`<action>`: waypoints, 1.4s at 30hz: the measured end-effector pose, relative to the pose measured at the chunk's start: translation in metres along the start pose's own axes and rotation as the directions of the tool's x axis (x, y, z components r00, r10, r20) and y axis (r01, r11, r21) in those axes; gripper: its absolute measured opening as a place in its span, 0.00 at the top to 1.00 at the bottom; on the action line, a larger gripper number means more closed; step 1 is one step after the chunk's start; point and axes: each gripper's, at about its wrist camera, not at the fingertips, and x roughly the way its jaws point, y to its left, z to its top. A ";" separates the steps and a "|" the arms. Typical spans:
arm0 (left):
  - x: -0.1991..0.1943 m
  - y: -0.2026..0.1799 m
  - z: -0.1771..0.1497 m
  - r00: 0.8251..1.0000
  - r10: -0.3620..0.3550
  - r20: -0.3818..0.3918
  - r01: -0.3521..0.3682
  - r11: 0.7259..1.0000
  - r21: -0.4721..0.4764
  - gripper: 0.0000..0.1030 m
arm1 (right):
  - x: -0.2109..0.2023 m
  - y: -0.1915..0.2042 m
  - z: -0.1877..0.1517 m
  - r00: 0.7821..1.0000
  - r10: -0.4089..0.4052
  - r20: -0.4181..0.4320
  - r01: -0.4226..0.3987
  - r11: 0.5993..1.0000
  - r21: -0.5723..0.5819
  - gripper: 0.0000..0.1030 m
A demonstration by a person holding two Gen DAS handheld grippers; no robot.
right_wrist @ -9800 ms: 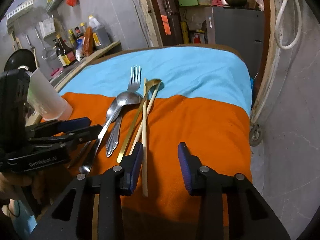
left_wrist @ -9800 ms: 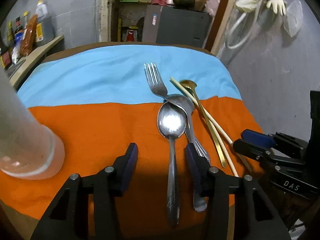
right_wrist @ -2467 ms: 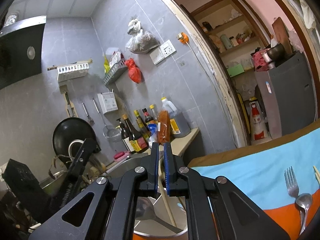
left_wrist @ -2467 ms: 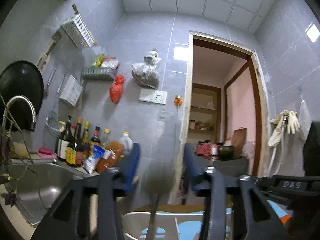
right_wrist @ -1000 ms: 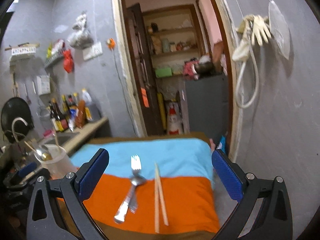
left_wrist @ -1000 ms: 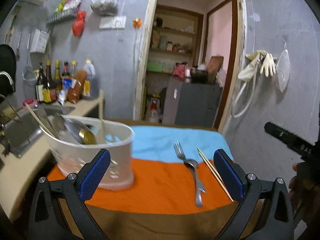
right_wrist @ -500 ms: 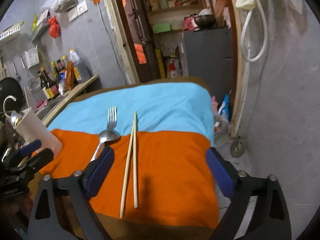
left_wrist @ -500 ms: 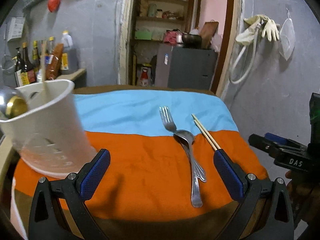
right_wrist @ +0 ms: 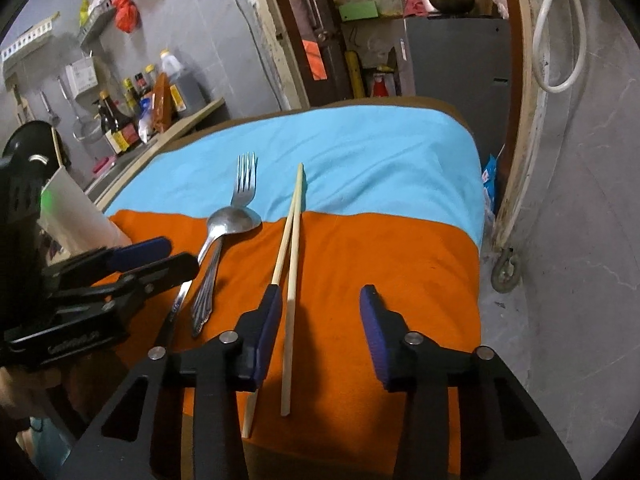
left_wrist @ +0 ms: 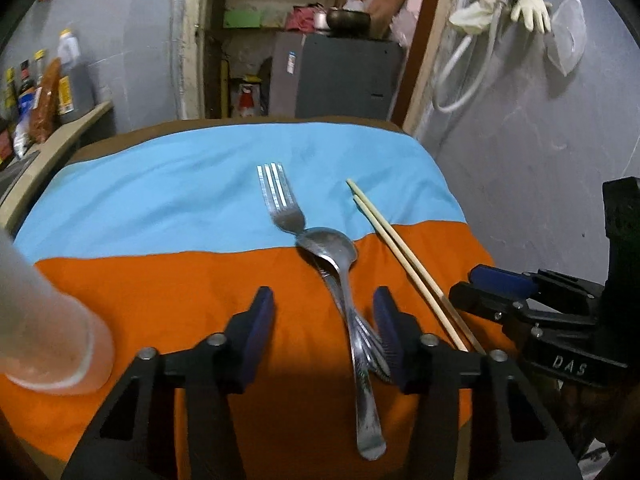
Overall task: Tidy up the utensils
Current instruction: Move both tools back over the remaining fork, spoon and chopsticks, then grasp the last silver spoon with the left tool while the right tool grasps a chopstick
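A small grey-walled kitchen, and a table under an orange and blue cloth. At nine o'clock on it stands the white holder, blurred at the frame's edge. Next comes the left gripper, its jaws closing but not yet pressing anything; the spoon and the fork beneath it lie crossed, their handles running into the gap close to the right-hand pad. Toward three o'clock lie the two chopsticks, side by side and touching near the far tips. The right gripper is closing too, with one stick inside its gap and the other under its left pad. I'd worry it pinches only one stick, or flicks the outer one off the near edge. The left could catch spoon and fork together, and one may slip free when lifted.
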 end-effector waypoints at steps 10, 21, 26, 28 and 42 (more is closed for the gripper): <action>0.027 -0.014 0.008 0.996 0.069 -0.063 -0.062 0.992 0.110 0.84 | 0.006 0.002 0.002 1.000 -0.012 -0.026 0.012 1.000 -0.002 0.65; 0.011 0.017 0.011 0.999 0.040 -0.011 -0.040 0.998 -0.054 0.97 | 0.034 0.021 0.024 0.993 -0.097 -0.063 0.091 0.993 -0.081 0.71; 0.011 0.035 0.009 0.998 0.046 -0.052 -0.052 0.991 -0.127 0.97 | 0.051 0.027 0.040 0.984 -0.163 -0.076 0.154 0.981 -0.120 0.72; 0.012 0.038 0.011 0.997 0.042 -0.064 -0.050 0.989 -0.138 0.96 | 0.058 0.030 0.047 0.980 -0.183 -0.076 0.171 0.975 -0.141 0.72; 0.019 0.037 0.015 0.993 0.058 -0.102 -0.068 0.993 -0.097 0.97 | 0.062 0.015 0.060 0.991 -0.090 -0.095 0.090 0.996 -0.011 0.97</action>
